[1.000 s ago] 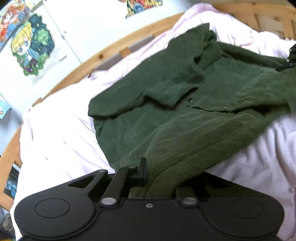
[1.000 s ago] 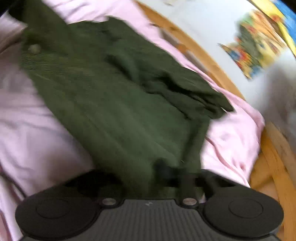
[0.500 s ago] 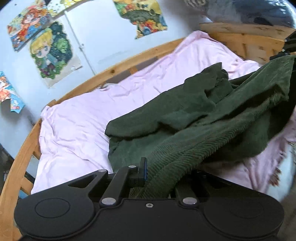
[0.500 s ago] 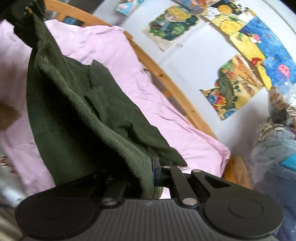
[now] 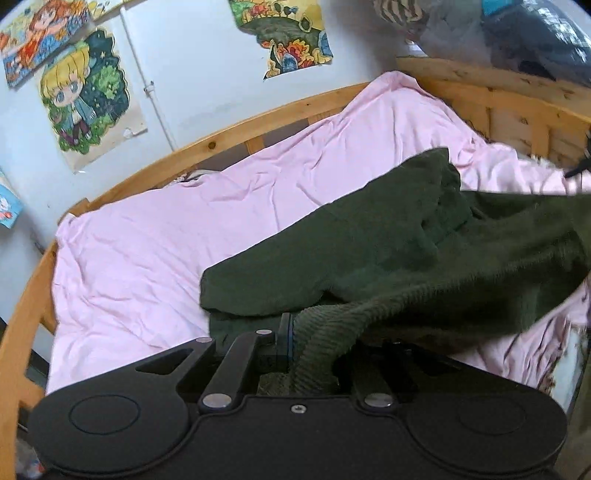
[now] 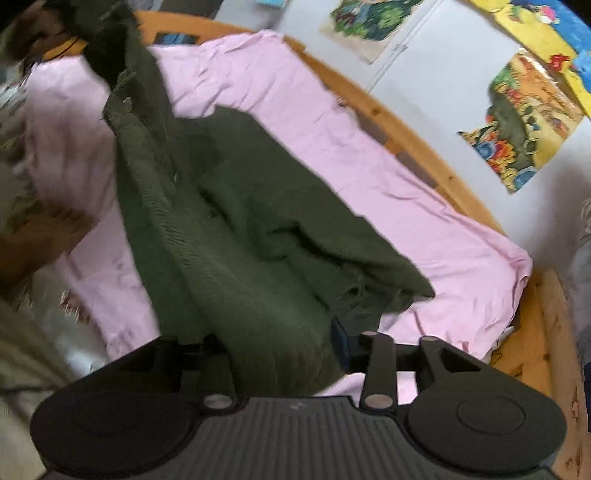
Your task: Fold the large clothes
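Note:
A dark green corduroy jacket (image 5: 424, 254) hangs stretched between my two grippers above a bed with a pink sheet (image 5: 166, 236). My left gripper (image 5: 317, 343) is shut on the ribbed hem of the jacket, which bunches between its jaws. My right gripper (image 6: 284, 350) is shut on the other end of the jacket (image 6: 229, 236). The far part of the jacket and one sleeve (image 6: 362, 273) trail down onto the sheet (image 6: 406, 192). The right gripper shows at the far right edge of the left wrist view (image 5: 580, 166).
A wooden bed frame (image 5: 229, 144) curves around the mattress. Colourful posters (image 5: 85, 103) hang on the white wall behind. A heap of clothes (image 5: 517, 33) lies beyond the headboard at upper right. Patterned bedding (image 6: 14, 155) lies at the bed's near side.
Both grippers have lifted the jacket off the sheet and pulled it toward the near side of the bed. More pink sheet now shows behind it.

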### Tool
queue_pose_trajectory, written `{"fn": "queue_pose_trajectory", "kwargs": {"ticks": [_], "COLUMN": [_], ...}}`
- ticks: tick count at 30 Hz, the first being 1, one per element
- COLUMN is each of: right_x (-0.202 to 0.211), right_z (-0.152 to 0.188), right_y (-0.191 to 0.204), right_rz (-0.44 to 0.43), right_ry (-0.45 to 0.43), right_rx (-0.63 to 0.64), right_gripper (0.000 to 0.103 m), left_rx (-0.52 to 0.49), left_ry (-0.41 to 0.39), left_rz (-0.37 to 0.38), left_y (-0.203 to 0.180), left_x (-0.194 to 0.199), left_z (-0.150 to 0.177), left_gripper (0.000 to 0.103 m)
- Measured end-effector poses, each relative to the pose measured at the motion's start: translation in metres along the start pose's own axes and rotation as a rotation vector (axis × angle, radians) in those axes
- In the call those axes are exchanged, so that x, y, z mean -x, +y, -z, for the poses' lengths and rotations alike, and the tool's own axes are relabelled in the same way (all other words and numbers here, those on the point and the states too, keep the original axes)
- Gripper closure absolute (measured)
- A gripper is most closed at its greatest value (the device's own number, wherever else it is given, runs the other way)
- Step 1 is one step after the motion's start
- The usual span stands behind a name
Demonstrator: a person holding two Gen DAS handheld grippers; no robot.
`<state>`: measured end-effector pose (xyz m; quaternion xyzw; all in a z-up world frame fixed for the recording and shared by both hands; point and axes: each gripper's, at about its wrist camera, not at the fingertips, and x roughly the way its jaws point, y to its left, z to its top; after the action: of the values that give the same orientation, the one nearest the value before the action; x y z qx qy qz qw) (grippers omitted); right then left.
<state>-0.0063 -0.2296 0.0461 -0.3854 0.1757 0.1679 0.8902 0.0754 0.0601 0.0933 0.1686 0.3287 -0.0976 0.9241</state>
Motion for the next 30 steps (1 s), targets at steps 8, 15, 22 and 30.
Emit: {"fn": "queue_pose_trajectory", "kwargs": {"ticks": [8,15,22,30], "right_x": [0.019,0.01,-0.007,-0.045], "right_z": [0.025,0.037,0.046,0.051], "right_y": [0.017,0.036,0.083,0.109], "right_rz": [-0.017,-0.032,0.057,0.018], "right_ry": [0.089,0.176,0.106,0.0], "right_rx": [0.08,0.222,0.594,0.833], "right_gripper": [0.027,0.018,0.017,0.025], "left_rx": [0.112,0.248,0.322,0.384], "left_ry": [0.017,0.061,0.116,0.18], "left_rz": [0.04,0.048,0.035,0.002], "left_y": [0.027,0.051,0.067,0.076], "left_x": [-0.042,-0.092,-0.132,-0.18], "left_z": [-0.052,-0.079,-0.082,-0.079], "left_gripper": [0.098,0.098,0.098,0.098]}}
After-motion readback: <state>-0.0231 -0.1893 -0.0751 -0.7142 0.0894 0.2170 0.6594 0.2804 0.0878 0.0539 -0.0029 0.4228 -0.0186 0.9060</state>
